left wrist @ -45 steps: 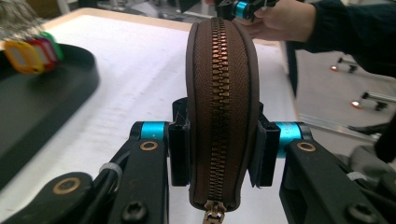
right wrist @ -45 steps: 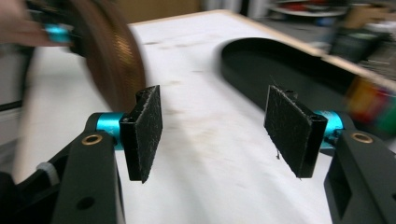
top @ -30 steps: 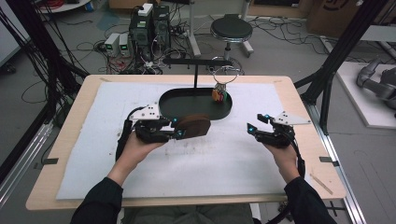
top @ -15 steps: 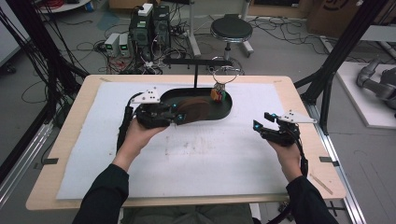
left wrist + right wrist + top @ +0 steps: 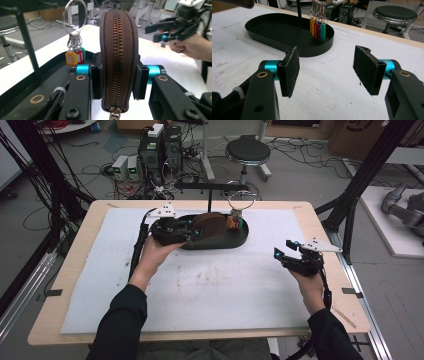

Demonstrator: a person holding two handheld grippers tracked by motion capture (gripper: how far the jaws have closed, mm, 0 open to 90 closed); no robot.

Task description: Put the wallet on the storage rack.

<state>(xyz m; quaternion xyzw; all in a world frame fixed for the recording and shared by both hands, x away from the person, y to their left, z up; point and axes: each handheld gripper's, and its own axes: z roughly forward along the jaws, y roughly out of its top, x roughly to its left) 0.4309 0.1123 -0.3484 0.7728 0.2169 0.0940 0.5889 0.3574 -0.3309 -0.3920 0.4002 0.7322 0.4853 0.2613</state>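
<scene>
At the centre of the high view, the left gripper (image 5: pixel 192 233) clamps a round brown zippered pouch (image 5: pixel 118 50) on edge over the black oval tray (image 5: pixel 240 240), beside the coloured key tags (image 5: pixel 74 57). At the right, the right gripper (image 5: pixel 281 255) hovers above the white mat (image 5: pixel 220 290), jaws wide, holding nothing.
</scene>
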